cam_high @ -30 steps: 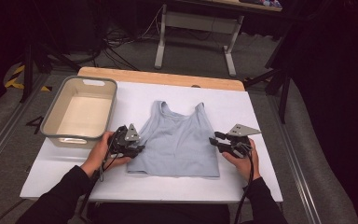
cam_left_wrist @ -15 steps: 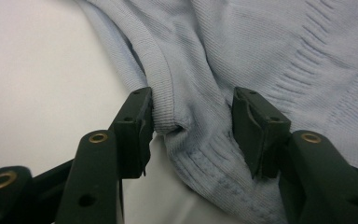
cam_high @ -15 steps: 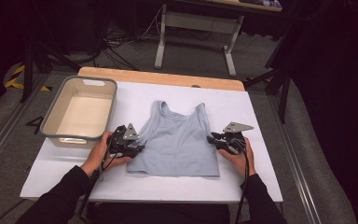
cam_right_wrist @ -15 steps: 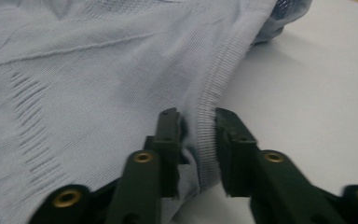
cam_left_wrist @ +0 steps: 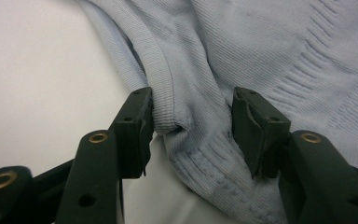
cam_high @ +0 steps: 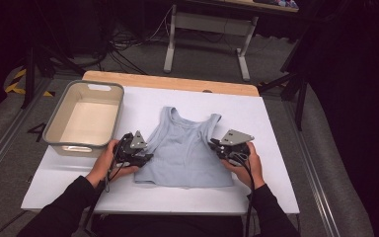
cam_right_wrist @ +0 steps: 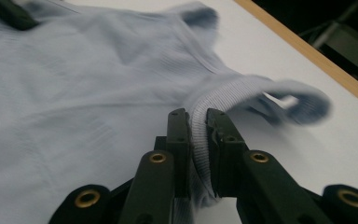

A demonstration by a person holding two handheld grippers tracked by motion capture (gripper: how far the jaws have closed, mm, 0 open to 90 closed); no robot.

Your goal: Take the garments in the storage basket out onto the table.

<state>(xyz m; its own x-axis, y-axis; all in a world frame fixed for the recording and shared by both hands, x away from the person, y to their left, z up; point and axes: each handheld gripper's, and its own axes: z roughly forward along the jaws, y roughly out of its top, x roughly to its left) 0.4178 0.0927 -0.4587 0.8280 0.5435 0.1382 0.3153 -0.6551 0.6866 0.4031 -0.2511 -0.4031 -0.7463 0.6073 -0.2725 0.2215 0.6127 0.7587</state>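
The top [cam_high: 185, 150] lies flat on the white desk [cam_high: 276, 148], hem near, straps far. At its left edge the left gripper [cam_left_wrist: 193, 119] has its fingers [cam_left_wrist: 135, 126] spread, a fold of ribbed edge between them and touching the left one. At its right edge the right gripper [cam_right_wrist: 197, 135], fingers just closing, pinches the armhole edge. Far left stands a tub [cam_high: 59, 129]

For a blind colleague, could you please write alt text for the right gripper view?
The right hand-held gripper pinches the ribbed armhole edge of a light blue tank top between its two black jaws, which have just been closing. The top lies on a white table with a wooden edge, and one strap loop curls to the right, blurred.
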